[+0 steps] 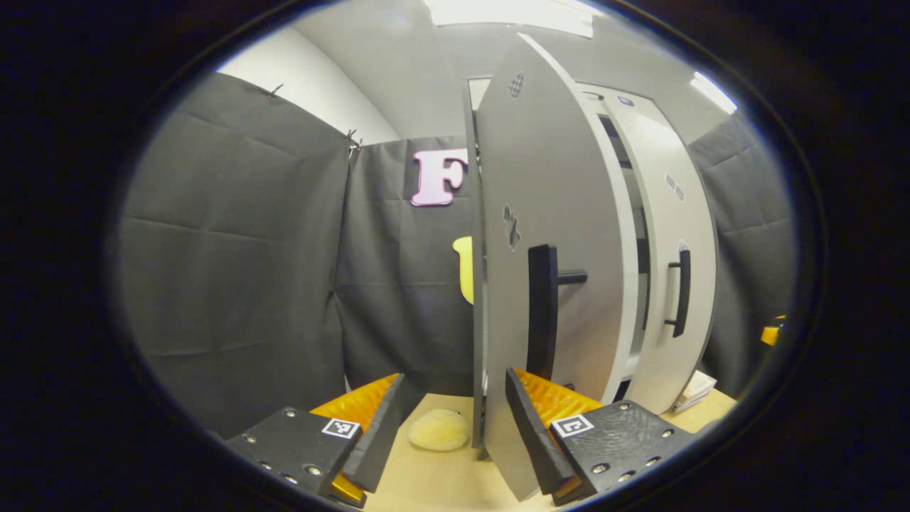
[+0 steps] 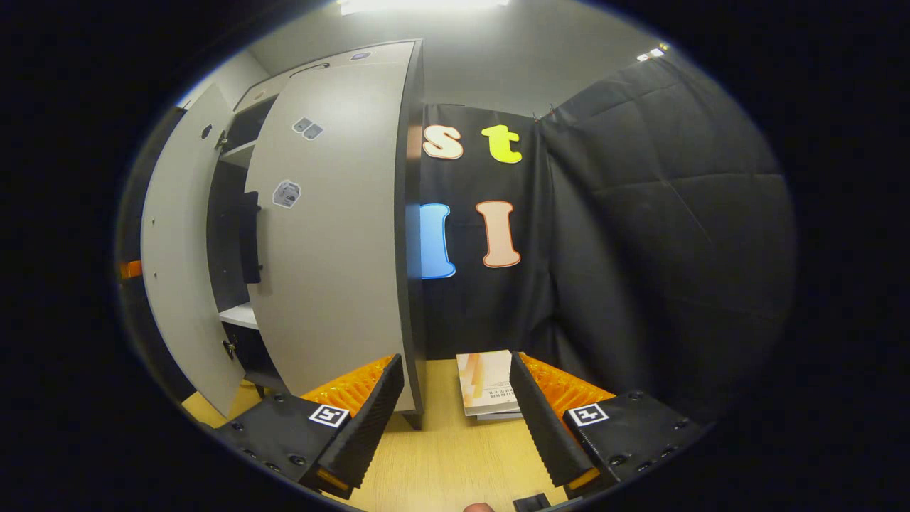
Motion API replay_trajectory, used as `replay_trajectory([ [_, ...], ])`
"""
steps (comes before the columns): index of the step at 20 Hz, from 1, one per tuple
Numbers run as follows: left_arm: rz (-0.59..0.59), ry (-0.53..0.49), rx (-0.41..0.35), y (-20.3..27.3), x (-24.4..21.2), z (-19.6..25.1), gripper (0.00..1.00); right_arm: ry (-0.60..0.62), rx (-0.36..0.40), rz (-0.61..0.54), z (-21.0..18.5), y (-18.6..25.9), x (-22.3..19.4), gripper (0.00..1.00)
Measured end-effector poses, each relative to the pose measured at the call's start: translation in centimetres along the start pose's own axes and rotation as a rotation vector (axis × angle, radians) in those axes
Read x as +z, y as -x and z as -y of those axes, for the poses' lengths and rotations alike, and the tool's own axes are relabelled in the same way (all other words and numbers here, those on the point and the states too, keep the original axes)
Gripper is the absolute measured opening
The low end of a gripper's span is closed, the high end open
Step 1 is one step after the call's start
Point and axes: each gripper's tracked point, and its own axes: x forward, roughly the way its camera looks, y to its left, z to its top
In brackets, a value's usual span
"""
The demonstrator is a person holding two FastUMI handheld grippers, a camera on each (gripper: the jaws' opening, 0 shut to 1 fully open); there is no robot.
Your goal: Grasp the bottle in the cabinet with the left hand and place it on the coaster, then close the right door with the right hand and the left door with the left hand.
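Up front in the left gripper view, the left gripper (image 1: 455,434) is spread wide around the edge of the smooth grey left door (image 1: 547,213), half open, flat black handle (image 1: 542,313). Fuzzy round coaster (image 1: 439,429) sits on the woodgrain table (image 1: 434,483); can't spot the bottle.

Over in the right gripper view, the right gripper (image 2: 458,419) is spread too, near the matte right door (image 2: 334,235), almost closed.

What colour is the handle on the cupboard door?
The door handle is black, on a light grey door; it shows best in the left gripper view.
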Motion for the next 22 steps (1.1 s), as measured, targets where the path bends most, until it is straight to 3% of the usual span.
replay_trajectory([
  [14, 0.025, 0.049, -0.151, -3.8, -0.2, 11.0, 0.82, 0.015, -0.066, -0.010, 5.0, 0.3, -0.6, 0.96],
  [21, 0.043, 0.013, -0.145, -5.1, -0.3, 13.1, 0.83, 0.015, -0.083, -0.007, 6.4, 1.4, -0.8, 0.96],
  [22, 0.047, 0.009, -0.145, -5.2, -0.1, 13.1, 0.83, 0.012, -0.081, -0.006, 6.6, 1.7, -0.8, 0.92],
])
